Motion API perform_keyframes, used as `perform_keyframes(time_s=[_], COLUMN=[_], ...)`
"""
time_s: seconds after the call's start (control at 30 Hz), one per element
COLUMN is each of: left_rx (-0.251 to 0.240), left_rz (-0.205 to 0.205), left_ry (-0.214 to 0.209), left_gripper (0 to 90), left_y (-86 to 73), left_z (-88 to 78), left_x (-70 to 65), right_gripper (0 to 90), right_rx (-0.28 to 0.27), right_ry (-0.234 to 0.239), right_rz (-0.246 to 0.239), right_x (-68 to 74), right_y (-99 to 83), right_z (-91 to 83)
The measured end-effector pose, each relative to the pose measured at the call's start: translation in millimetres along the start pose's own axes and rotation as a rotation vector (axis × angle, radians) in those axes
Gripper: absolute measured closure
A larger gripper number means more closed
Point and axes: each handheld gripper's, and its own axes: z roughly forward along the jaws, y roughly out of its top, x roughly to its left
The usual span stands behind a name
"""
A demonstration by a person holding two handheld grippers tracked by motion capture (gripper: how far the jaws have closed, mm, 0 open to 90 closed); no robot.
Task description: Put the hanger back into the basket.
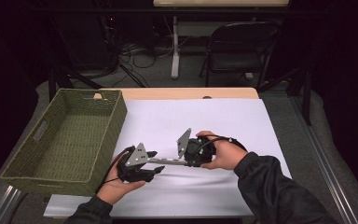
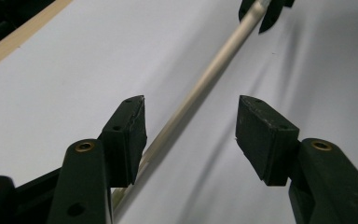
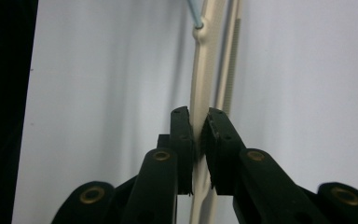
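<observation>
A dim room with a folding chair point(image 1: 240, 46) and tangled cables lies behind a table covered in a white sheet point(image 1: 205, 121). In the high view, your two hands meet near the sheet's front edge, and a woven green basket point(image 1: 70, 140) sits just beside your left gripper point(image 1: 153, 162), on its outer side. Between that claw and your right gripper point(image 1: 179, 156) a thin pale stick point(image 1: 168, 161) runs level. In the left gripper view, the jaws stand released with a wide gap; the stick point(image 2: 200, 88) passes between them close to the left pad point(image 2: 128, 135) without being squeezed, and its far end sits in the other claw point(image 2: 261, 11) ahead. In the right gripper view, the jaws are clenched on the cream stick point(image 3: 204, 79), which extends straight ahead of the pads point(image 3: 182, 135); a light blue strand point(image 3: 193, 14) joins it farther out. By the look of it, the handover to your right claw is done; the basket holds nothing, so placing the stick probably remains.
</observation>
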Motion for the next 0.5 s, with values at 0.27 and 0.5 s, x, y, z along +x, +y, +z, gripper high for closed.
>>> perform_keyframes(time_s=[0.27, 0.5], left_rx=[0.047, 0.120], left_rz=[-0.031, -0.043], left_ry=[-0.037, -0.135], left_gripper=[44.5, 50.5], left_y=[3.0, -1.5], left_z=[-13.4, -2.9], left_x=[10.7, 13.1], right_gripper=[86.6, 86.6], right_rx=[-0.022, -0.030], right_ry=[0.020, 0.045], right_rz=[0.030, 0.018], right_x=[-10.9, -10.3], right_y=[-8.3, -8.6], right_z=[-12.2, -13.5])
